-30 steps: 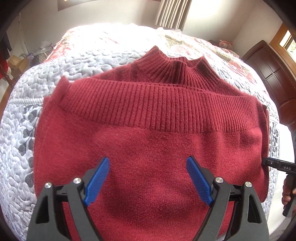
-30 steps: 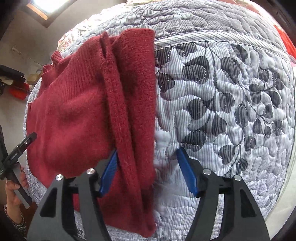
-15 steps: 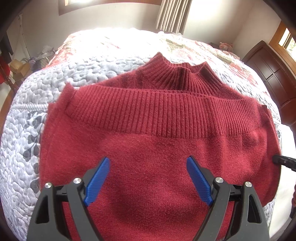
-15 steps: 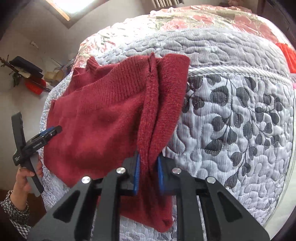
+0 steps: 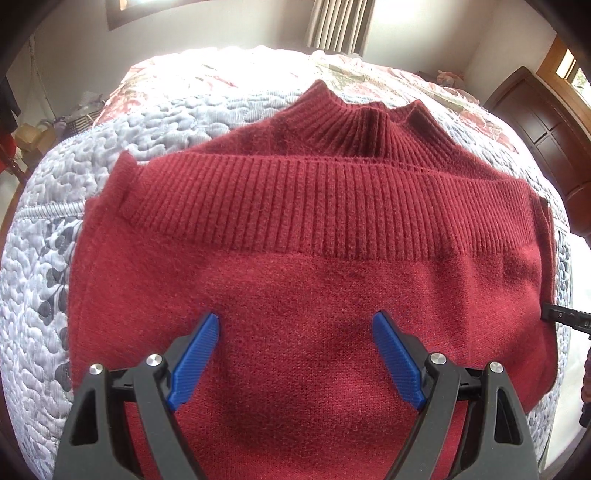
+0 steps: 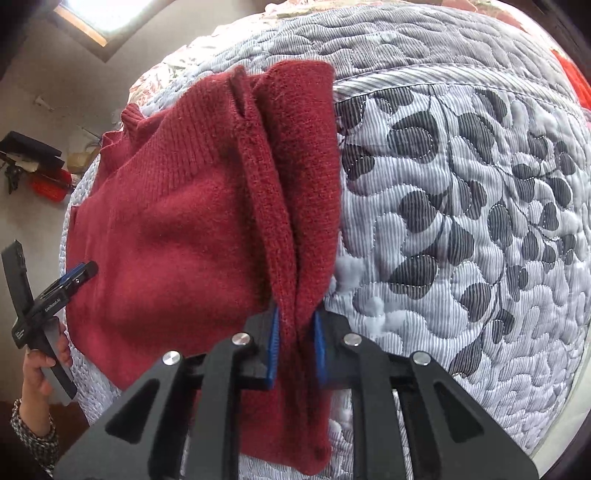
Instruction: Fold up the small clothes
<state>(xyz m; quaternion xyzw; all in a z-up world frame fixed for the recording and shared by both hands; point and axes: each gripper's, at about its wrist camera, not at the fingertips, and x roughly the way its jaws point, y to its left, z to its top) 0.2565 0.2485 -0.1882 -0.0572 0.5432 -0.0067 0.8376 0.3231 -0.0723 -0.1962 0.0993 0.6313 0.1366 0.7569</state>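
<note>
A dark red knit sweater (image 5: 303, 266) lies folded on a quilted bed, its ribbed hem across the middle and its high collar (image 5: 365, 122) at the far end. My left gripper (image 5: 295, 354) hovers open over the sweater's near part, nothing between its blue pads. In the right wrist view the same sweater (image 6: 177, 229) shows from its side. My right gripper (image 6: 295, 347) is shut on the thick folded side edge (image 6: 295, 206) of the sweater. The right gripper's tip (image 5: 554, 314) shows at the sweater's right edge. The left gripper (image 6: 74, 275) appears at the far left, held by a hand.
The bed carries a grey quilt with dark leaf print (image 6: 461, 221) and a floral part (image 5: 221, 77) farther back. A dark wooden headboard or cabinet (image 5: 546, 125) stands at the right. Clutter (image 5: 40, 129) lies on the floor at the left. Curtains (image 5: 340, 22) hang behind.
My right gripper went from open around the sweater's side edge to shut on it. The left gripper stayed open and has drawn back slightly from the sweater.
</note>
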